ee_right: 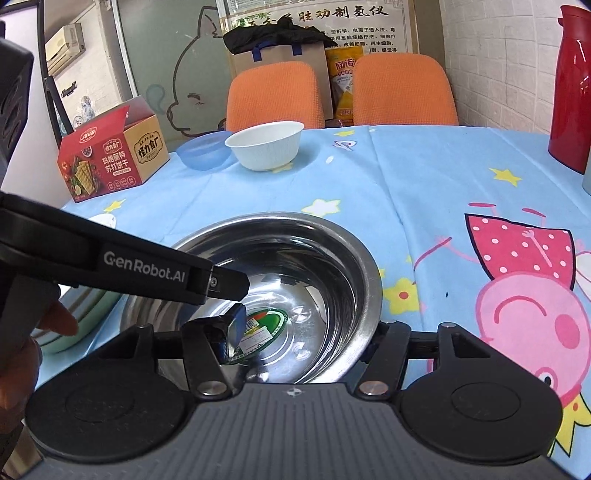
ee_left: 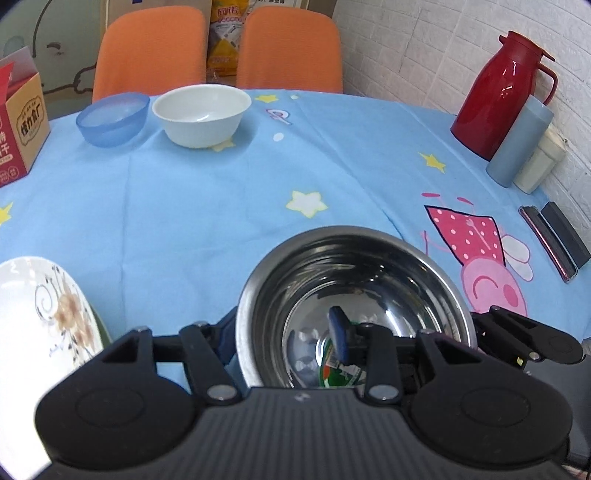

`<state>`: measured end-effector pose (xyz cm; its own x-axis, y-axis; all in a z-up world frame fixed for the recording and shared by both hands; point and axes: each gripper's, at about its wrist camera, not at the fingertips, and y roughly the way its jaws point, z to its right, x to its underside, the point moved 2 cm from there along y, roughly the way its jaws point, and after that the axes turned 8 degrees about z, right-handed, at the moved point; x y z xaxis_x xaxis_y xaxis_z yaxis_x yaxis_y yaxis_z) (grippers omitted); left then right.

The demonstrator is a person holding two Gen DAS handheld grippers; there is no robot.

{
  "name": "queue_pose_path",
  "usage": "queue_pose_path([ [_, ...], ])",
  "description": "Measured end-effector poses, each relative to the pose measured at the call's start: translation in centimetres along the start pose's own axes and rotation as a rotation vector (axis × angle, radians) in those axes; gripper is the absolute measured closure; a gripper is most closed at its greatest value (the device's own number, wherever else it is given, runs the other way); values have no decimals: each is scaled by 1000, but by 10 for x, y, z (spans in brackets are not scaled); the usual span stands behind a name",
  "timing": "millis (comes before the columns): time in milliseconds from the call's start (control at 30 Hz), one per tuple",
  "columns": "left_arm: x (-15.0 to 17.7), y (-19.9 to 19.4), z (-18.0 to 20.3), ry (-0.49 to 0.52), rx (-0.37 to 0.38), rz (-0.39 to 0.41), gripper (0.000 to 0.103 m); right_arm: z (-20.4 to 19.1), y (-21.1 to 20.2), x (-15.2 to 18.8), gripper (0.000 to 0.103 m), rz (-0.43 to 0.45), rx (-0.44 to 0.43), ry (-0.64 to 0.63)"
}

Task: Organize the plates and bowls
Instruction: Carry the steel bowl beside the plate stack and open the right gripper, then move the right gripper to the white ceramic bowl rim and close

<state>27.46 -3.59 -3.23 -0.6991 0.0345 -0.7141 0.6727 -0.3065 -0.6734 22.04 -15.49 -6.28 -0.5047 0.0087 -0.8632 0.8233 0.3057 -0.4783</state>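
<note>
Steel bowl sits on the table, green label sticker inside; my left tool clamps its near-left rim, my right tool grips the near-right rim. White bowl and blue bowl empty, far side. Floral plate left.

Looks like an office break or dining corner. Round table with cartoon tablecloth, two orange chairs, white brick wall on the right. Chinese wall poster top centre, air conditioner upper left.
</note>
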Motion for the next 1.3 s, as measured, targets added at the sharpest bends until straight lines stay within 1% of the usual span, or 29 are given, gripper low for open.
queue_pose_path([
  [100,-2,8,-1,-11,-6,-10,68,1,6,-7,4,-11,14,-30],
  [267,-6,10,-4,-31,16,0,67,5,13,-11,3,-10,20,-48],
  [300,-5,10,-4,-27,21,-1,66,6,13,-10,3,-13,14,-41],
  [333,-5,10,-5,-27,21,-3,59,9,12,-9,3,-20,4,-30],
  [367,-5,8,-8,-33,17,1,51,12,11,-8,3,-25,-9,-12],
  [400,-6,5,-10,-40,11,8,46,16,9,-7,0,-29,-24,17],
  [433,-7,1,-14,-51,5,13,42,20,5,-6,0,-25,-30,39],
  [500,-11,-10,-22,-71,36,28,39,28,-6,-6,0,-2,-15,66],
  [633,-26,-35,-35,-84,28,97,34,43,-25,-16,0,53,7,93],
  [700,-35,-44,-45,-115,26,127,32,48,-30,-26,0,74,6,104],
  [767,-44,-48,-55,-149,22,145,32,50,-31,-35,0,86,8,98],
  [867,-60,-48,-66,-189,13,161,32,47,-26,-52,0,95,9,51],
  [1067,-94,-27,-88,-320,12,184,32,39,-7,-106,0,113,3,-58],
  [1167,-111,-5,-98,-389,-9,191,32,39,13,-128,0,103,15,-112],
  [1300,-128,30,-110,-496,-30,167,33,38,55,-150,0,62,14,-156],
])
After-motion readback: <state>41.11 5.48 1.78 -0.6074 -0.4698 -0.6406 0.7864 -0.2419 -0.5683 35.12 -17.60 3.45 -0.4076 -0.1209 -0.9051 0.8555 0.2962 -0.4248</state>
